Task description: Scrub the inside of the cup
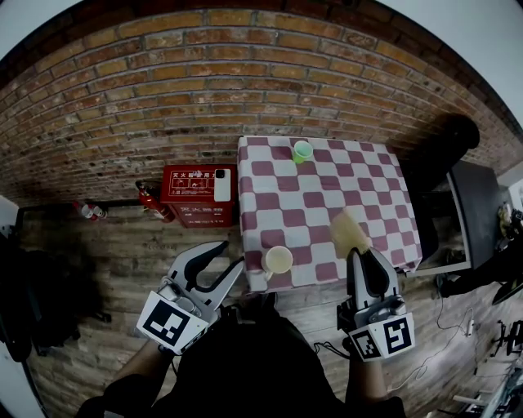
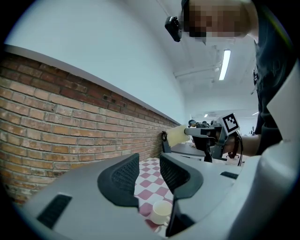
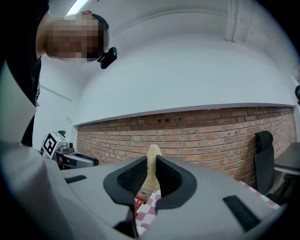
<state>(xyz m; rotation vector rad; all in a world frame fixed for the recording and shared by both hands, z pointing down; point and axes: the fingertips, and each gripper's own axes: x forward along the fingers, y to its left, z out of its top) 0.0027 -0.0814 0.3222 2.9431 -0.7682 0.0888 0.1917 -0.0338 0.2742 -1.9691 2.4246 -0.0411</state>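
While the right gripper (image 1: 364, 258) holds its fingers (image 3: 132, 180) pinched on a yellow sponge (image 1: 350, 232) above the checkered table (image 1: 327, 189), the cream cup (image 1: 278, 260) stands upright near the table's front edge, left of the sponge. It is just ahead of the left gripper (image 1: 231, 255), whose fingers (image 2: 123, 181) are spread and hold nothing.

Light: bright and even indoors, supplied by a ceiling tube (image 2: 225, 64); another tube (image 3: 77, 6) is seen in the right gripper view.
Glare: both tubes are blown out white.
Shadows: the floor (image 1: 90, 269) is left pretty dim at the head view's left.
Distortion: strong fisheye, the wall (image 1: 163, 73) is bowed, corners are blacked out.
Focus: whatever sits nearest the lens is rendered soft.
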